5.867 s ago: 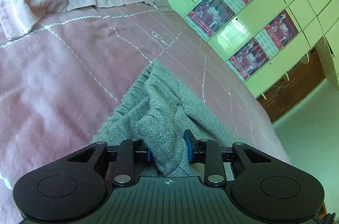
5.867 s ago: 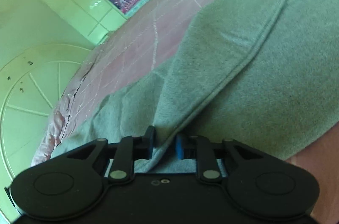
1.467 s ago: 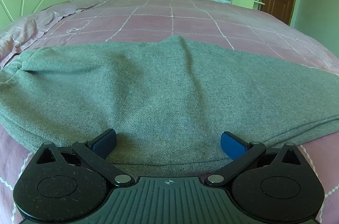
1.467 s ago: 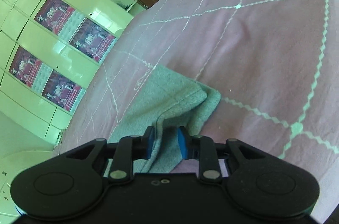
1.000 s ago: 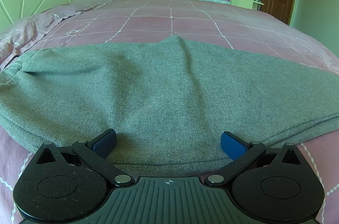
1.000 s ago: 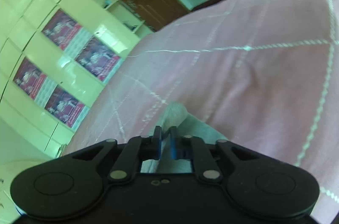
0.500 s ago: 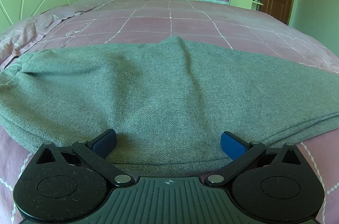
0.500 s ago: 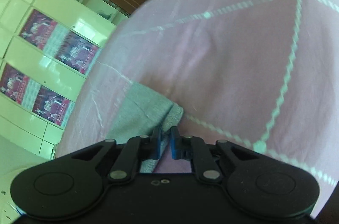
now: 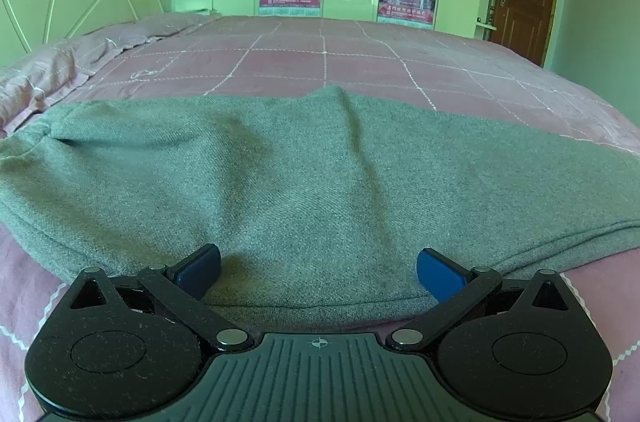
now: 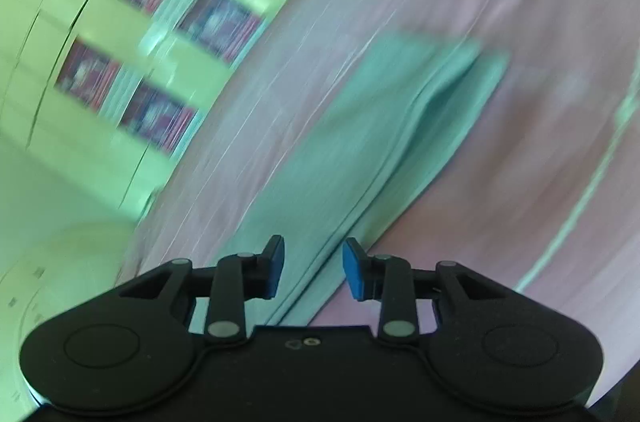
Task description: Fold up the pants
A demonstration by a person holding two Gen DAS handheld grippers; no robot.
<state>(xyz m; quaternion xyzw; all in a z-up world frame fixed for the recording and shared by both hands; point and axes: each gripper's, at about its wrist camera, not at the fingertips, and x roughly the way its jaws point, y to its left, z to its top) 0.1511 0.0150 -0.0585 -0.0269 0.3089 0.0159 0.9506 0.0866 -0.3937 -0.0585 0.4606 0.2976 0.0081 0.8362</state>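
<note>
**Entry: grey pants on bed, both grippers released — risk of a skewed fold**

- Right gripper (image 10: 313, 268): jaws have just been opening; the layered leg edge lies between the pads, unpressed.
- Left gripper (image 9: 318, 272): jaws spread wide, released, at the near edge of the grey knitted pants (image 9: 312, 178).
- Pants: spread flat, left to right, on the pink checked bedspread (image 9: 324, 62).
- Hazard: the stacked leg layers look offset at the far end; the next fold may lock that in.
</note>
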